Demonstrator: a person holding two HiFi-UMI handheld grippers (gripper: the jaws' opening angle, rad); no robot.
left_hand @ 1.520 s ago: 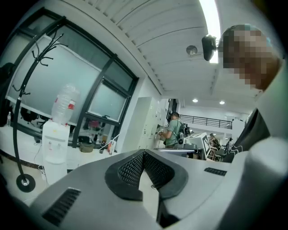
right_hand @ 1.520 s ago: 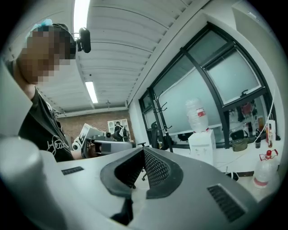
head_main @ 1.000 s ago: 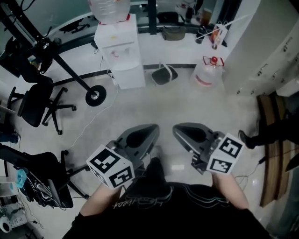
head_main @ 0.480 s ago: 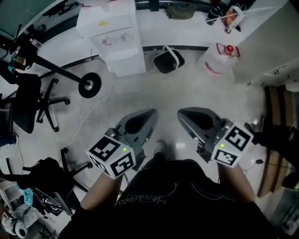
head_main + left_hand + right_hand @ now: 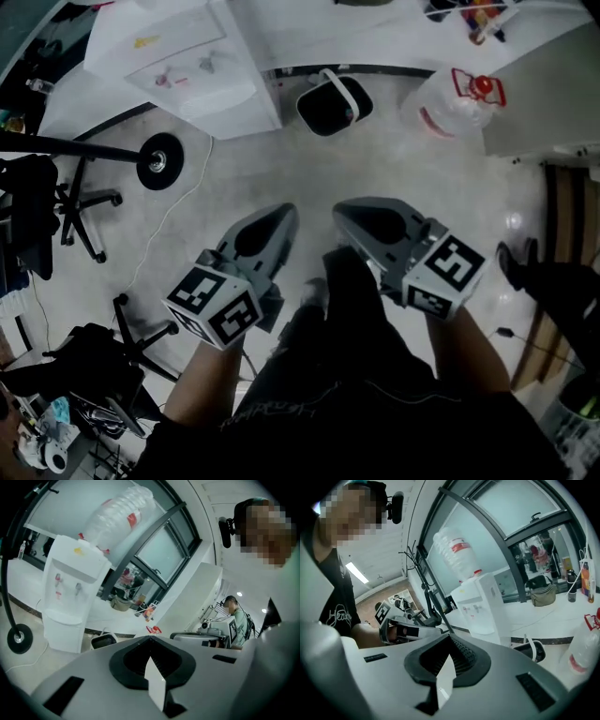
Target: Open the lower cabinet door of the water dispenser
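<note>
1. Left gripper (image 5: 283, 210) — jaws clenched together, nothing between them.
2. Right gripper (image 5: 339, 208) — likewise clenched, empty.
3. Water dispenser (image 5: 178, 66) stands at the floor's far edge, left of a black bin (image 5: 335, 101), well apart from both grippers.

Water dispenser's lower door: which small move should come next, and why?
Probably carry both grippers forward, toward the water dispenser. The left gripper and right gripper are shut, empty and held close to the person, while the lower cabinet door stands across the floor, untouched.
</note>
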